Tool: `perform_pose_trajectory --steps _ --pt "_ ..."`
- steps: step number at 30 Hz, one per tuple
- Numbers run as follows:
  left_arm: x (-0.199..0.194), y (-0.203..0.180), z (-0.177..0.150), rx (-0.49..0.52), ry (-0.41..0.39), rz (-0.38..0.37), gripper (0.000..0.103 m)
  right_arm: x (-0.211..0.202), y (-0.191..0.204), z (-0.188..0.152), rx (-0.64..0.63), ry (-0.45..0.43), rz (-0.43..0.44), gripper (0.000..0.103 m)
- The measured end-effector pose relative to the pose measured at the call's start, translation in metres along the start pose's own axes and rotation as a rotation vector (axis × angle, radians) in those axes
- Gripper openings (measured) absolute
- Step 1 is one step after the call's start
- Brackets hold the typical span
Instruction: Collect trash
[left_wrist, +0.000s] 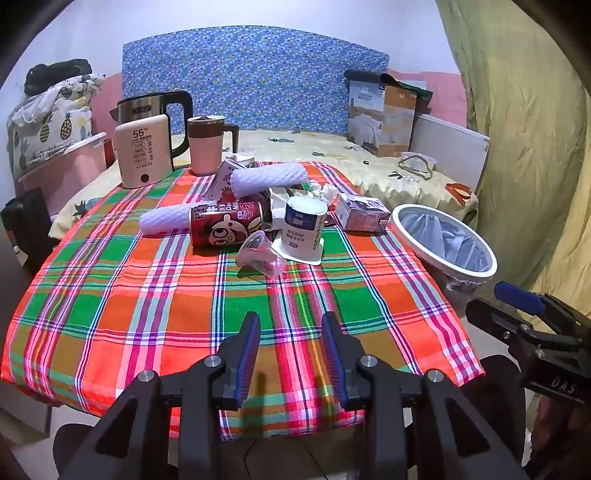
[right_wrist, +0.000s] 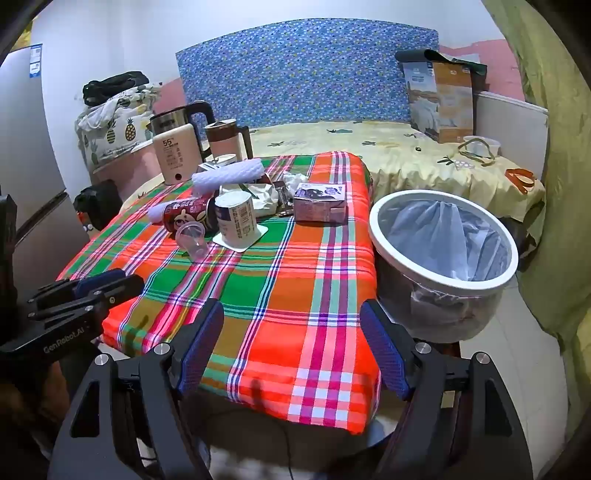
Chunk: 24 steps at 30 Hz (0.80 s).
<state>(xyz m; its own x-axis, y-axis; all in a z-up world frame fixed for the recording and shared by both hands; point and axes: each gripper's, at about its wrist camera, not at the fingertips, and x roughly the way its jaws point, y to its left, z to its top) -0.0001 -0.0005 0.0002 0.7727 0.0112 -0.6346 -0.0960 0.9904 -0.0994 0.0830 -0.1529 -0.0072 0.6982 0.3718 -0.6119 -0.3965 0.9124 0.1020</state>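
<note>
1. While I hold over the near edge of the plaid tablecloth, the left wrist view lists: left gripper, jaws partly parted, nothing between them. Trash heap at 12 o'clock: red can on its side, white yogurt cup upside down, clear plastic cup tipped over, two white foam sleeves, purple carton. Lined trash bin at 2 o'clock, off the table's edge. Right gripper at 3 o'clock.
2. Right wrist view: right gripper released wide, empty. Same heap at 11 o'clock; bin at 1 o'clock; kettle beyond.
</note>
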Motion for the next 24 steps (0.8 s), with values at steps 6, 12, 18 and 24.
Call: perform_pose_trajectory --steps 6,12,18,24 --pt "0.001 0.002 0.001 -0.005 -0.002 -0.010 0.034 -0.003 -0.003 0.002 0.004 0.002 0.006 0.077" --pt "-0.004 -0.002 0.001 0.005 -0.008 0.000 0.034 0.000 -0.003 0.002 -0.006 0.007 -0.002 0.077" --pt "-0.005 -0.003 0.002 0.003 -0.008 -0.004 0.034 -0.003 -0.002 0.004 -0.007 0.006 -0.002 0.077" --pt "-0.006 -0.003 0.003 0.002 -0.011 -0.007 0.034 -0.004 -0.002 0.004 -0.009 0.004 -0.003 0.077"
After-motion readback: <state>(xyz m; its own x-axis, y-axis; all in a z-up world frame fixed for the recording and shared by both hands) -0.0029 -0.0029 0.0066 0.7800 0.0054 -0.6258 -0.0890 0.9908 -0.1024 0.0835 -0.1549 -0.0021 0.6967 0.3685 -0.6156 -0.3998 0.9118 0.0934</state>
